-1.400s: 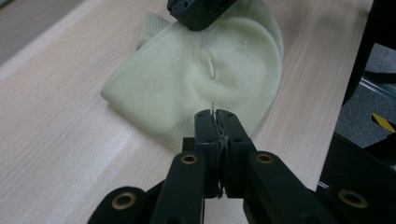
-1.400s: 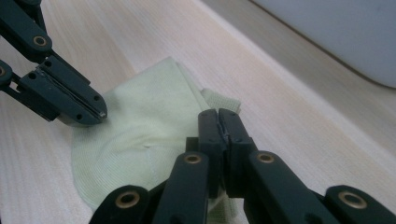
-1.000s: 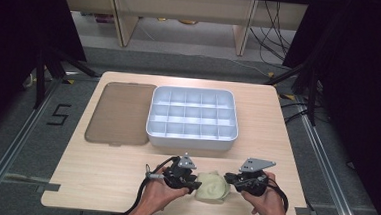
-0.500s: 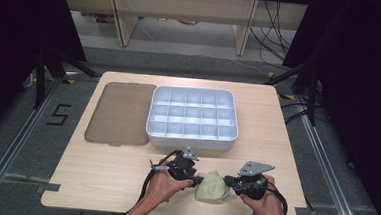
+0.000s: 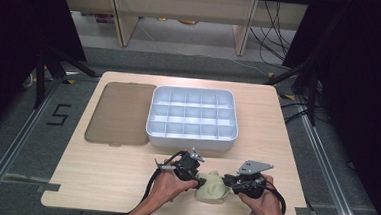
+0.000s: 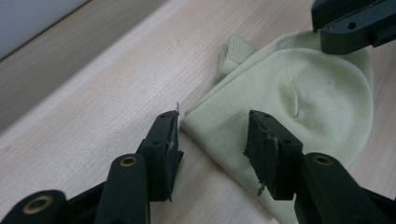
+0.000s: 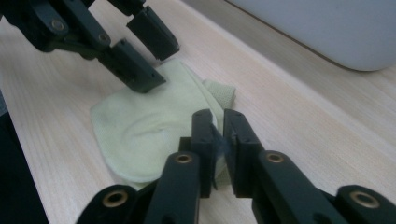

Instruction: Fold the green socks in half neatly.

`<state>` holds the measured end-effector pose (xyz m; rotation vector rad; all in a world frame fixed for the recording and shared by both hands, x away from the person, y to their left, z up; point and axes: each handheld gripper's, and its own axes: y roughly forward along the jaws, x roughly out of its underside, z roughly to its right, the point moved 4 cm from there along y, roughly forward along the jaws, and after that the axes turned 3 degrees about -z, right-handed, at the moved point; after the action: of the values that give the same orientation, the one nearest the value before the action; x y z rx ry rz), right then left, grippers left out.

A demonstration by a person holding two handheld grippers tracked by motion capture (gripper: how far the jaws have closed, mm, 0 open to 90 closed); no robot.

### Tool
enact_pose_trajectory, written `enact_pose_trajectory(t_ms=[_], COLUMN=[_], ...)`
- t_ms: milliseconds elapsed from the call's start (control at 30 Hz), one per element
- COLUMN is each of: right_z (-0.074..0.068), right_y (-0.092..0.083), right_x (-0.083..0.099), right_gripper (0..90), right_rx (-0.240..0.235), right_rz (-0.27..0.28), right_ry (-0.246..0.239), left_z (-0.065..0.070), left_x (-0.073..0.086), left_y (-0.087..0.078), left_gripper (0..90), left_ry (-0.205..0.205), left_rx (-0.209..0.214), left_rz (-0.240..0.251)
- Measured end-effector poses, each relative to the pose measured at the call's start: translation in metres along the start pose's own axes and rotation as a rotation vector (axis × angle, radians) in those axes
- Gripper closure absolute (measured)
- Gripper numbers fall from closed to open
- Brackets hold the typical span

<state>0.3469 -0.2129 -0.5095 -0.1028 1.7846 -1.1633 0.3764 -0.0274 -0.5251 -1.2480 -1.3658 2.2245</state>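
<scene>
Left gripper (image 6: 212, 135) has come in, jaws open astride the pale green cloth (image 5: 212, 187); right gripper (image 7: 218, 140) pinches its edge, likely a fold starting.

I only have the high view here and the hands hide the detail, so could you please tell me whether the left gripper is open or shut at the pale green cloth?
Observer: The left gripper is open, its jaws standing over the near corner of the pale green cloth with a clear gap between them.
Operator: Thank you. And the right gripper?
Observer: The right gripper has its jaws nearly together, with an edge of the cloth seemingly pinched between them.
Operator: Is the cloth flat?
Observer: Mostly; a ribbed cuff sticks out at one edge, so it looks like a folded sock.
</scene>
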Motion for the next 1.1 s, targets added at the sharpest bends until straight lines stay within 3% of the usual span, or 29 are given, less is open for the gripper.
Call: enact_pose_trajectory(t_ms=[67,100,133,267,333,433,467,733,933,1033,1067,1100], right_z=[0.000,0.001,0.002,0.005,0.005,0.009,0.010,0.007,0.008,0.008,0.007,0.007], right_y=[0.001,0.002,0.004,0.007,0.010,0.016,0.018,0.021,0.019,0.019,0.019,0.019], right_x=[0.000,0.000,0.000,0.002,0.004,0.008,0.009,0.011,0.013,0.013,0.013,0.013], right_gripper=[76.2,74.1,67.6,67.7,67.7,67.7,68.1,70.9,74.1,74.7,74.9,75.0], right_rx=[-0.001,0.001,0.001,-0.008,-0.040,-0.027,-0.037,-0.042,-0.056,-0.060,-0.059,-0.060], right_rz=[0.001,-0.001,-0.012,-0.022,-0.035,-0.058,-0.059,-0.049,-0.059,-0.060,-0.063,-0.063], right_ry=[0.006,0.010,0.039,0.060,0.101,0.102,0.133,0.144,0.148,0.150,0.151,0.152], left_z=[0.001,0.000,0.003,0.002,0.003,0.003,0.004,0.005,0.005,0.008,0.008,0.010], left_x=[0.000,0.001,0.000,0.000,0.000,-0.001,-0.001,-0.001,-0.001,-0.002,-0.002,-0.003], left_y=[0.001,0.001,0.004,0.002,0.003,0.003,0.003,0.003,0.001,0.000,-0.002,-0.002], left_gripper=[53.3,53.4,53.9,55.5,56.6,57.8,59.2,65.4,76.5,82.1,82.8,83.1], left_ry=[0.012,0.038,0.016,0.043,0.044,0.046,0.041,0.045,0.082,0.069,0.091,0.066], left_rx=[0.001,-0.009,-0.003,-0.008,-0.003,-0.003,-0.004,0.008,0.007,0.009,0.010,0.007], left_rz=[-0.014,-0.040,-0.023,-0.049,-0.048,-0.049,-0.044,-0.034,-0.039,-0.016,-0.029,-0.005])
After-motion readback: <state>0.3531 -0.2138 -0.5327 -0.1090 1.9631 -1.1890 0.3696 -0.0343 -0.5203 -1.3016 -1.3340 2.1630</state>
